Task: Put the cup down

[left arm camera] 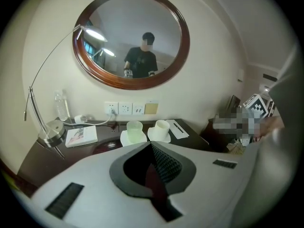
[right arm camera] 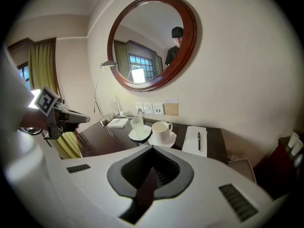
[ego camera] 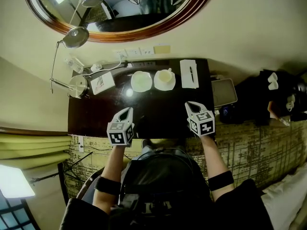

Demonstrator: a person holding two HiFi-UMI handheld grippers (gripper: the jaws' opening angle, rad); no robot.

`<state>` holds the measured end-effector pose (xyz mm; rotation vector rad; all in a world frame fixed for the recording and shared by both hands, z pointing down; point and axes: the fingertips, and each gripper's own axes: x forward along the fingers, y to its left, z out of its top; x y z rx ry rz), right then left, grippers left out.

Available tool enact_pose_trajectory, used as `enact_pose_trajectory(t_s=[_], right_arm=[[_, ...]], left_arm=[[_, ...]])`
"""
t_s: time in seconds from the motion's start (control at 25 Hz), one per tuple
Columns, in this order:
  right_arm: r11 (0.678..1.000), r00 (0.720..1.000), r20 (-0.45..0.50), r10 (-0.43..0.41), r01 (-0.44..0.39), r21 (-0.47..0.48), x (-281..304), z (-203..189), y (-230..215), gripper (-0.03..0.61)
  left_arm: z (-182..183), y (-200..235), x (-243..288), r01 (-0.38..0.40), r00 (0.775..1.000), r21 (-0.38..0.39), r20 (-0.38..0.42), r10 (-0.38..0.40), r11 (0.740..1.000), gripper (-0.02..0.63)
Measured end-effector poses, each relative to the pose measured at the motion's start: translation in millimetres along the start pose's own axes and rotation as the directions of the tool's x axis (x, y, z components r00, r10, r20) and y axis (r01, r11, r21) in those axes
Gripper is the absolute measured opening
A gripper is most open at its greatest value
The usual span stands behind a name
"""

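A white cup (ego camera: 165, 77) with a handle stands upright on a white saucer (ego camera: 157, 84) at the back of the dark desk (ego camera: 158, 119). Left of it a pale green glass (ego camera: 140, 80) stands on its own saucer. The left gripper view shows the same cup (left arm camera: 162, 127) and glass (left arm camera: 134, 128), and so does the right gripper view, with cup (right arm camera: 161, 128) and glass (right arm camera: 137, 124). My left gripper (ego camera: 126, 111) and right gripper (ego camera: 190, 105) hover over the desk's near part, short of the cups. Both are shut with nothing between the jaws.
A notepad with a pen (ego camera: 188, 73) lies right of the cup, a booklet (ego camera: 102, 82) left of the glass. A desk lamp (ego camera: 75, 37) and a small bottle (ego camera: 74, 64) stand at the back left. A grey tray (ego camera: 224, 92) sits off the desk's right end. A round mirror (ego camera: 120, 13) hangs above.
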<state>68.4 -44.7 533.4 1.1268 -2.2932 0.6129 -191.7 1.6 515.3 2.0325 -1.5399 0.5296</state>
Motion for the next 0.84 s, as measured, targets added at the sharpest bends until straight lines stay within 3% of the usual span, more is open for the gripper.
enact_pose_trajectory(t_s=[0.84], right_arm=[[1.0, 1.0, -0.01, 0.005, -0.005, 0.005, -4.2, -7.1, -2.1, 0.0]], left_arm=[[-8.1, 4.2, -9.0, -0.003, 1.0, 0.007, -0.017, 0.003, 1.0, 0.002]])
